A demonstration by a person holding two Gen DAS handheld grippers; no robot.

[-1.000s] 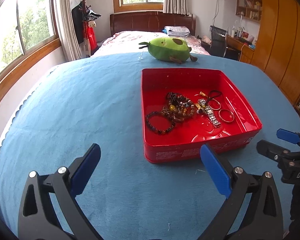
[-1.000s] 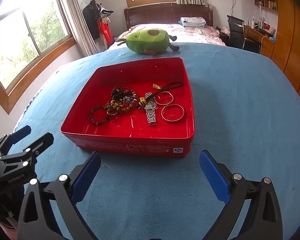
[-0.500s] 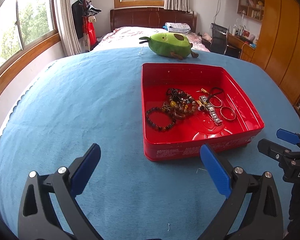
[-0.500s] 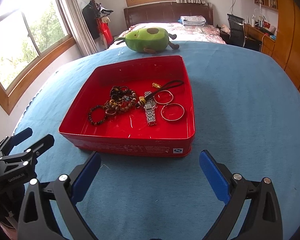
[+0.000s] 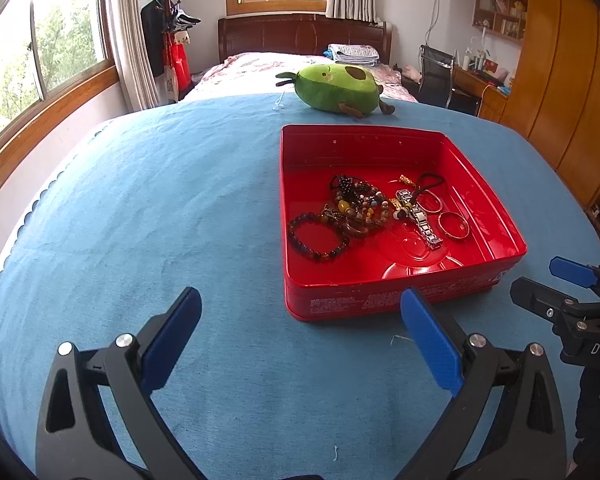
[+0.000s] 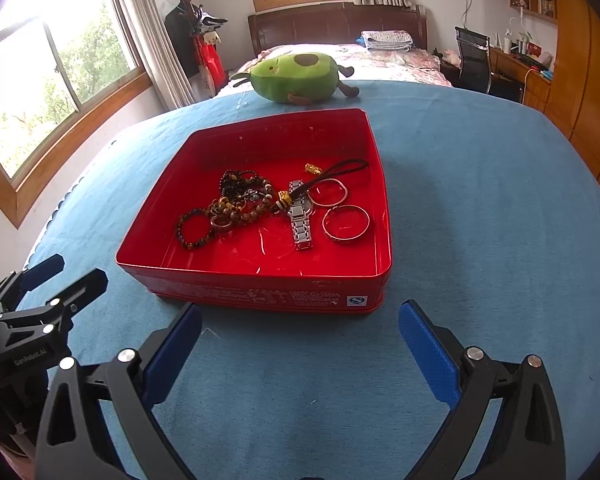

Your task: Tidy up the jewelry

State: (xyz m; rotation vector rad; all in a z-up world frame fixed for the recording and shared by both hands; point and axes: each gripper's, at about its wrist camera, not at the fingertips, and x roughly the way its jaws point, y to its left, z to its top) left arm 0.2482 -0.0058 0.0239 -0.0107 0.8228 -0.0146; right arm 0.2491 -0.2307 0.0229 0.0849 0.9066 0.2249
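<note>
Hovering over the blue cloth bench (image 5: 172, 208), both hand-held grippers are spread wide and hold nothing.

Left hand-held gripper (image 5: 300, 332) and right hand-held gripper (image 6: 300, 336) sit short of the glossy red rectangular tin (image 6: 260, 290), clear of its near wall. Inside lie tangled bead bracelets (image 6: 236, 204), a metal link watch (image 6: 301, 216), two smooth round bangles (image 6: 347, 222) and a black cord (image 6: 336, 172). A plush green avocado toy (image 5: 338, 88) rests beyond. Individual bead strands cannot be separated.
</note>
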